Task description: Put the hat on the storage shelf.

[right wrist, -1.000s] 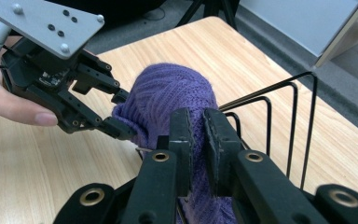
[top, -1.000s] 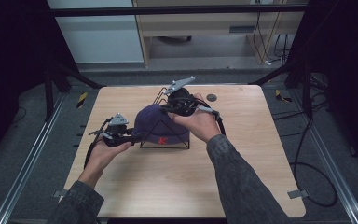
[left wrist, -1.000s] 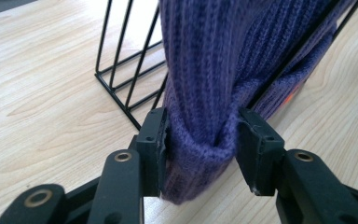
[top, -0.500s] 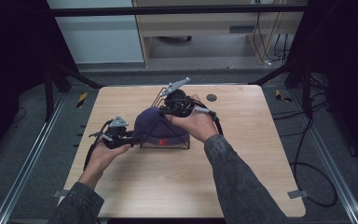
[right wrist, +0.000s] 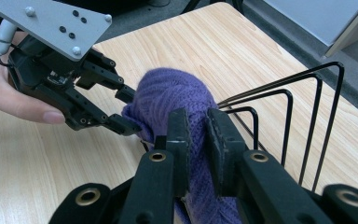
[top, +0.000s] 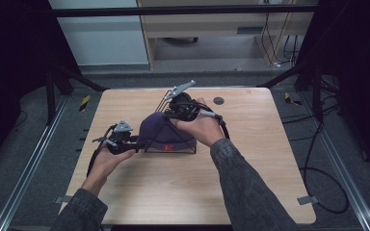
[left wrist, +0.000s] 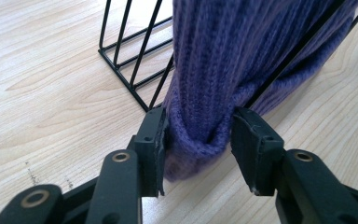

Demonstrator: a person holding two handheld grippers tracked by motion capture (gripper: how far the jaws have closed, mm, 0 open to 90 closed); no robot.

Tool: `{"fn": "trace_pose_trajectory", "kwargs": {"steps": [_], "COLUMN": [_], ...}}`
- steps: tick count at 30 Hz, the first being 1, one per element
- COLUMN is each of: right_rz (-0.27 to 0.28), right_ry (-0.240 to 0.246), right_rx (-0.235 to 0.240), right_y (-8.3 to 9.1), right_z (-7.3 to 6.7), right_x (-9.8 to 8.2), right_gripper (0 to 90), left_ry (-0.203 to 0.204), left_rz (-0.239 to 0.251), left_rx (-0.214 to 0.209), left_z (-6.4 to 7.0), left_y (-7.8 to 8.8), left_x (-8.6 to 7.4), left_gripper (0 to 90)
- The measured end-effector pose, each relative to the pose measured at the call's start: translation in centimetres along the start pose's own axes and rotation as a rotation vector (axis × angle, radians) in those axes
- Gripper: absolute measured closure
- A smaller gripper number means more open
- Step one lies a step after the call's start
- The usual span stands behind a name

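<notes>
A purple knit beanie (top: 166, 132) with a red mark on its brim is draped over a black wire rack (top: 189, 152) in the middle of the table. My left gripper (top: 137, 142) grips the beanie's left lower edge; in the left gripper view a fold of knit (left wrist: 233, 56) bulges between its pads (left wrist: 158, 135). My right gripper (top: 171, 115) comes in from behind and pinches the crown (right wrist: 172, 91). Both grippers' jaws have just been opening slightly, with the knit still pressed between them. The left gripper (right wrist: 123, 109) also shows beyond the beanie in the right gripper view, next to the rack's wires (right wrist: 307, 116).
The wooden table (top: 250, 183) has bare surface in front of and to the right of the rack. A small dark disc (top: 218, 100) lies near the far edge. Black frame bars and cables surround the table.
</notes>
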State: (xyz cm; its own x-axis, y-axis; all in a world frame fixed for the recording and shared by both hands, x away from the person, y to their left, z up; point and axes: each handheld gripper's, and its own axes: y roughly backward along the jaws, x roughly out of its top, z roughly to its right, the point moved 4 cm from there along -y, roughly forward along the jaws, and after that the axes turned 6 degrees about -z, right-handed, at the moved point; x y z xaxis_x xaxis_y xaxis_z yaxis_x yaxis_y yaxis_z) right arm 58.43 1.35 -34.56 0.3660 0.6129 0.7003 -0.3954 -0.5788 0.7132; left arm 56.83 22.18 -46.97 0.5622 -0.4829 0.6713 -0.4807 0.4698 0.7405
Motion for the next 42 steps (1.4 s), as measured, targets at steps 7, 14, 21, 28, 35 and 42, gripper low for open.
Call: {"fn": "trace_pose_trajectory", "kwargs": {"steps": [7,14,21,28,35,42], "right_rz": [0.030,0.043,0.059,0.055,0.059,0.072], "right_ry": [-0.001,-0.003,-0.025,-0.061,-0.095,-0.096], "right_rx": [0.016,-0.008,-0.040,-0.058,-0.085,-0.102], "right_y": [0.3,1.3,2.8,3.9,4.4,5.5], "right_z": [-0.2,-0.5,-0.7,-0.1,0.9,0.9], "right_x": [0.1,0.1,-0.8,-2.2,-2.7,-2.6], "right_gripper": [75.0,71.2,63.9,52.0,42.1,32.6], "left_ry": [0.007,0.012,0.014,-0.001,-0.007,0.005], "left_rz": [0.002,0.017,0.008,-0.013,-0.032,-0.046], "left_rx": [0.004,0.037,0.079,0.069,0.073,0.073], "left_z": [0.1,0.3,0.7,1.7,2.3,2.6], "left_y": [0.1,0.9,1.9,3.0,4.3,5.2], "left_x": [-0.1,-0.1,-0.5,-0.5,-0.4,-0.3], "left_gripper": [54.0,50.6,41.2,27.8,18.6,11.4]}}
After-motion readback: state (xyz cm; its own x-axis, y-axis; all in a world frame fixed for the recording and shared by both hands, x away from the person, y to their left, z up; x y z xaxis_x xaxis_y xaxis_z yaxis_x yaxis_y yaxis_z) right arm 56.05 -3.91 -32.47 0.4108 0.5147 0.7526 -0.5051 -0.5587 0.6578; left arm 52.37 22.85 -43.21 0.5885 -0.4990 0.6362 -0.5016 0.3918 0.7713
